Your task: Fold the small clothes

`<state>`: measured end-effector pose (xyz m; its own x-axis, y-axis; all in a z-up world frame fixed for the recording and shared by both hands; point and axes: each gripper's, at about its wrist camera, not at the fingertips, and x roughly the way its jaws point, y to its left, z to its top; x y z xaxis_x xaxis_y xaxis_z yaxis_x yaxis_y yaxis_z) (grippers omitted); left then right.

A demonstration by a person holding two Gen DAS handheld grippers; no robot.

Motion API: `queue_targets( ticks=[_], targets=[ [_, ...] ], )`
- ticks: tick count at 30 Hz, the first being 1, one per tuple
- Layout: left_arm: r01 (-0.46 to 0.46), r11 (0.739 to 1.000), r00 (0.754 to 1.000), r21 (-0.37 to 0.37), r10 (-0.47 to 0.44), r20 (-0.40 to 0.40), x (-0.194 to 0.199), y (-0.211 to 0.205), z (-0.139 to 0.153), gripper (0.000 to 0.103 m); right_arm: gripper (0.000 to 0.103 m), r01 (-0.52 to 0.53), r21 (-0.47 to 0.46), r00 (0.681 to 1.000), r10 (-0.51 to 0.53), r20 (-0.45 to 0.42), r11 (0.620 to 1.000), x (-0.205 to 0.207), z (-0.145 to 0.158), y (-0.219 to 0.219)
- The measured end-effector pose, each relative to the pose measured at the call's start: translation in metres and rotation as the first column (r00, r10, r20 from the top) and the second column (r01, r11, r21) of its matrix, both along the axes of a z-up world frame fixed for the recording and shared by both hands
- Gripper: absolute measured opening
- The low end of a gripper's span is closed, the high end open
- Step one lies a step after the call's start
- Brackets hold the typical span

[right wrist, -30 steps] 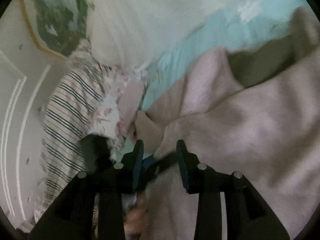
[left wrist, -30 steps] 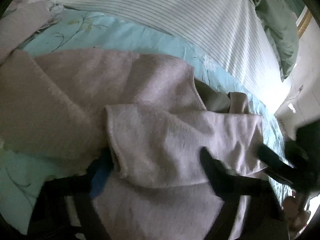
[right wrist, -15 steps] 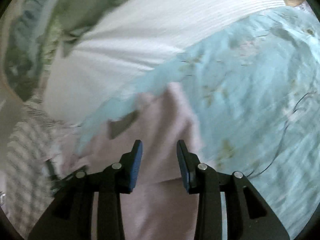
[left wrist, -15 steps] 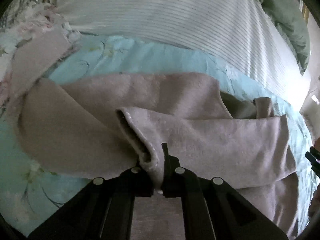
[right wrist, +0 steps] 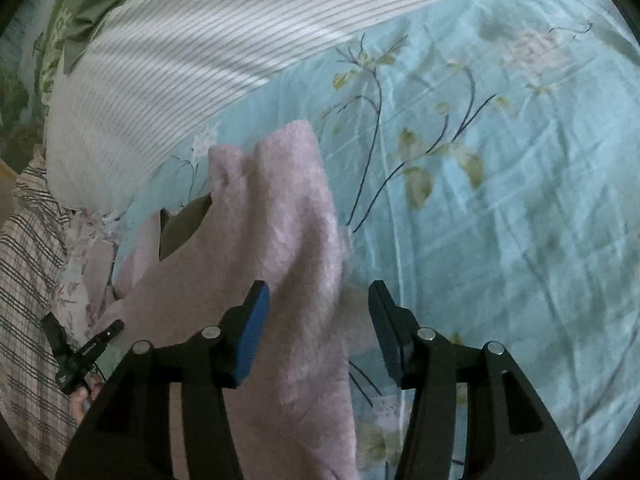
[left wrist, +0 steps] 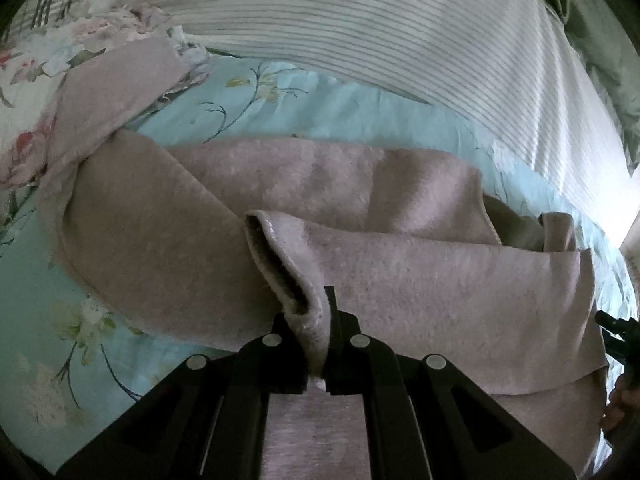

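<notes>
A small pale pink fleece top (left wrist: 420, 280) lies on a light blue floral bedsheet (left wrist: 340, 108), with one sleeve folded across its body. My left gripper (left wrist: 316, 312) is shut on the cuff of that folded sleeve. In the right wrist view the same pink top (right wrist: 280, 220) lies to the left and below. My right gripper (right wrist: 318, 308) is open over its right edge, with blue pads (right wrist: 252, 328) wide apart and nothing held.
A white striped pillow (left wrist: 380, 20) lies across the back of the bed; it also shows in the right wrist view (right wrist: 180, 52). A floral pillow (left wrist: 48, 64) is at far left. Green bedding (left wrist: 592, 20) is at far right. Bare sheet (right wrist: 500, 180) spreads to the right.
My left gripper closed on the sleeve cuff and holds it. My right gripper swung away from the top toward the open sheet and opened wider.
</notes>
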<state>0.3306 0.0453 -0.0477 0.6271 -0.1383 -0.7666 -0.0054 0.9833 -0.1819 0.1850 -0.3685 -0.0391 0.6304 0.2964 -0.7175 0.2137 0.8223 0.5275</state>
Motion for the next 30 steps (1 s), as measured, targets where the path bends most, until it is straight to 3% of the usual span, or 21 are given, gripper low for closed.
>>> queue_targets(
  ticks=[1, 2, 3, 5, 8, 11, 14, 15, 18, 22, 24, 25, 26, 29, 30],
  targets=[
    [0.0, 1.0, 1.0, -0.007, 0.0, -0.006, 0.0, 0.0, 0.0, 0.003, 0.048, -0.008, 0.003, 1.0, 0.008, -0.005, 1.0, 0.002, -0.004, 0.001],
    [0.009, 1.0, 1.0, -0.017, -0.009, -0.007, -0.001, -0.001, 0.001, 0.003, 0.035, -0.016, 0.0, 1.0, 0.016, -0.008, 1.0, 0.004, -0.008, 0.003],
    [0.014, 1.0, 1.0, -0.021, -0.014, -0.005, 0.0, -0.003, 0.003, 0.003, 0.008, -0.026, 0.013, 1.0, 0.027, -0.014, 1.0, 0.004, -0.009, 0.003],
    [0.047, 0.998, 0.999, -0.03, -0.046, 0.01, -0.004, -0.01, 0.009, 0.003, 0.008, -0.005, -0.003, 1.0, 0.005, 0.029, 1.0, -0.006, 0.005, -0.002],
    [0.097, 0.995, 0.995, -0.002, -0.097, 0.017, -0.005, -0.028, 0.01, 0.003, 0.007, 0.032, -0.134, 0.995, -0.019, 0.095, 0.99, -0.022, 0.037, -0.006],
    [0.11, 0.994, 0.994, 0.008, -0.11, -0.015, 0.001, -0.039, -0.003, 0.003, 0.0, 0.068, -0.223, 0.997, -0.059, 0.047, 0.972, -0.021, 0.036, -0.017],
    [0.119, 0.993, 0.993, 0.007, -0.119, -0.021, 0.001, -0.041, -0.007, 0.003, 0.001, 0.122, -0.255, 0.99, -0.135, -0.034, 0.959, -0.021, 0.025, -0.034],
    [0.123, 0.992, 0.992, 0.009, -0.123, -0.017, 0.0, -0.041, -0.007, 0.003, 0.005, 0.134, -0.246, 0.99, -0.143, -0.018, 0.96, -0.027, 0.03, -0.034],
    [0.126, 0.992, 0.992, 0.0, -0.126, -0.015, 0.0, -0.04, -0.007, 0.004, 0.004, 0.05, -0.229, 0.997, -0.034, 0.073, 0.972, -0.034, 0.051, -0.006],
    [0.112, 0.994, 0.994, 0.021, -0.111, -0.022, -0.003, -0.038, -0.006, 0.007, 0.006, -0.113, -0.178, 0.993, 0.118, 0.015, 0.978, -0.011, 0.033, 0.041],
    [0.09, 0.996, 0.996, 0.019, -0.09, -0.024, -0.006, -0.026, -0.004, 0.018, 0.005, -0.074, -0.241, 0.994, 0.053, -0.093, 0.968, -0.001, 0.01, 0.038],
    [0.074, 0.997, 0.997, 0.007, -0.074, -0.016, -0.009, -0.015, -0.001, 0.021, 0.003, -0.021, -0.251, 0.996, -0.002, -0.094, 0.968, -0.005, 0.004, 0.027],
    [0.049, 0.999, 0.999, 0.011, -0.049, 0.0, -0.013, -0.003, 0.003, 0.028, 0.003, 0.021, -0.199, 0.997, -0.036, -0.068, 0.98, -0.013, 0.005, 0.017],
    [-0.045, 0.995, 0.998, 0.094, 0.04, 0.054, -0.017, 0.023, 0.017, 0.056, 0.009, 0.107, -0.156, 0.992, -0.115, -0.046, 0.982, -0.034, 0.019, 0.011],
    [-0.073, 0.99, 0.995, 0.121, 0.065, 0.069, -0.016, 0.032, 0.022, 0.061, 0.018, 0.093, -0.127, 0.995, -0.097, -0.023, 0.987, -0.039, 0.024, 0.014]
  ],
)
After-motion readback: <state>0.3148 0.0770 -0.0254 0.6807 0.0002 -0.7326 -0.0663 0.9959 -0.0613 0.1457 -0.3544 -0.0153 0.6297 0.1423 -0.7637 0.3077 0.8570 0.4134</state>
